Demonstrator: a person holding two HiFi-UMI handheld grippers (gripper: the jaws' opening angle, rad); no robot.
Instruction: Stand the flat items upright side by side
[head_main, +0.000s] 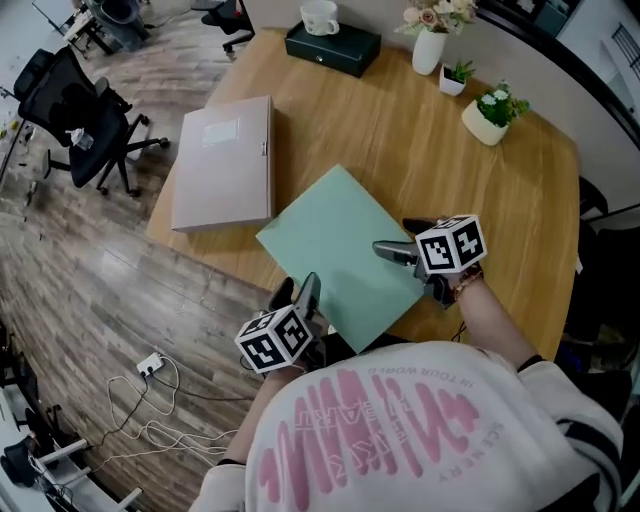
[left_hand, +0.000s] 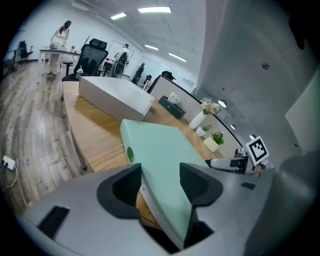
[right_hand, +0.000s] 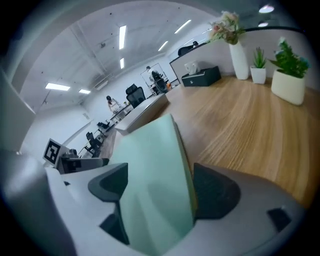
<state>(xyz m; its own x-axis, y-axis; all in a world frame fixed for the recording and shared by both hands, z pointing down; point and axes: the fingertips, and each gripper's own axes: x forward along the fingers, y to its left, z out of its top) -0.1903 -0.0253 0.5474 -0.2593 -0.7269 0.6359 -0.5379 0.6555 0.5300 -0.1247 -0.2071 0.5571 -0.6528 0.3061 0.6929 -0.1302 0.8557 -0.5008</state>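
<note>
Green folder (head_main: 345, 255) sits at the near edge of the wooden table (head_main: 450, 170), one corner hanging off it. The left gripper (head_main: 310, 290) is clamped on its near-left edge and the right gripper (head_main: 385, 248) on its right edge. The beige folder (head_main: 225, 160) lies flat at the table's left edge.

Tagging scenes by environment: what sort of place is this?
Most likely an open-plan office: black swivel chairs beside the wooden table, more desks and ceiling strip lights behind, and the green binder, tissue box and potted plants on the tabletop.
</note>
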